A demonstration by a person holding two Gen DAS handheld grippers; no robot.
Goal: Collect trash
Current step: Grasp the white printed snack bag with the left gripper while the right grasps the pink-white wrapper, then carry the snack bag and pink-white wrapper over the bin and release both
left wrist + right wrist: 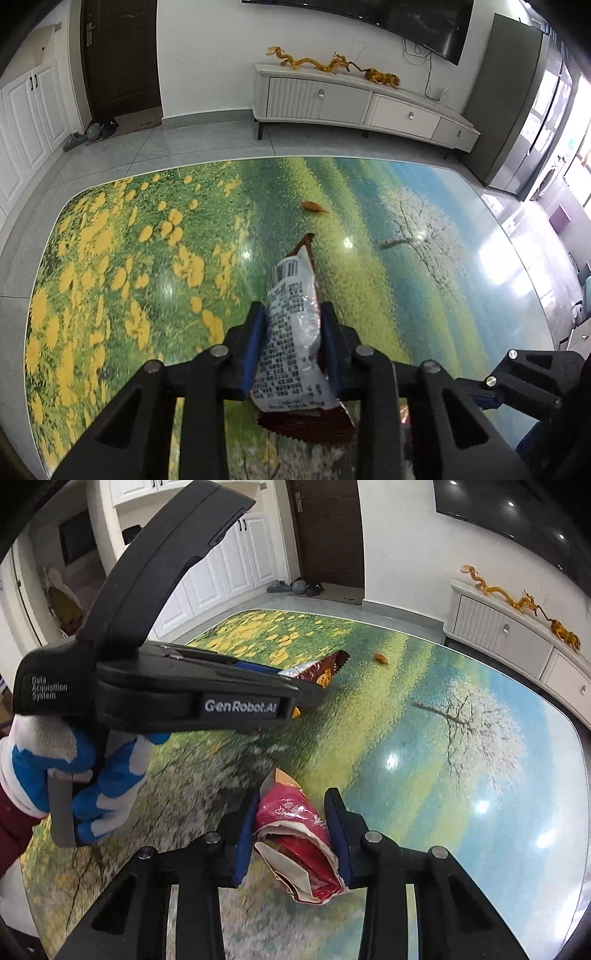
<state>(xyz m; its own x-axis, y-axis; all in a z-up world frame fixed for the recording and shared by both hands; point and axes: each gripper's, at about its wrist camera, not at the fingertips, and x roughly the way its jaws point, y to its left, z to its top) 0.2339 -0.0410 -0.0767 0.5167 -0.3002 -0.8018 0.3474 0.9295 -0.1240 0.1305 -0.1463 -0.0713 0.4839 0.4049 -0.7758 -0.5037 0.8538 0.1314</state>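
Snack wrapper point(291, 332) front hidden, clamped in left claw point(293, 325).

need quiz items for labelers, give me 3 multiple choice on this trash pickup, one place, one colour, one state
1. Where is the small orange scrap?
A. on the mat
B. on the TV cabinet
C. in a gripper

2. What colour is the wrapper in the right gripper?
A. blue
B. red
C. black

3. What state is the left gripper in?
A. open, empty
B. shut on a snack bag
C. out of view

Answers: 1 A, it lies alone on the mat's printed meadow; 2 B, red foil sits between the fingers; 3 B, both fingers press the bag's sides.
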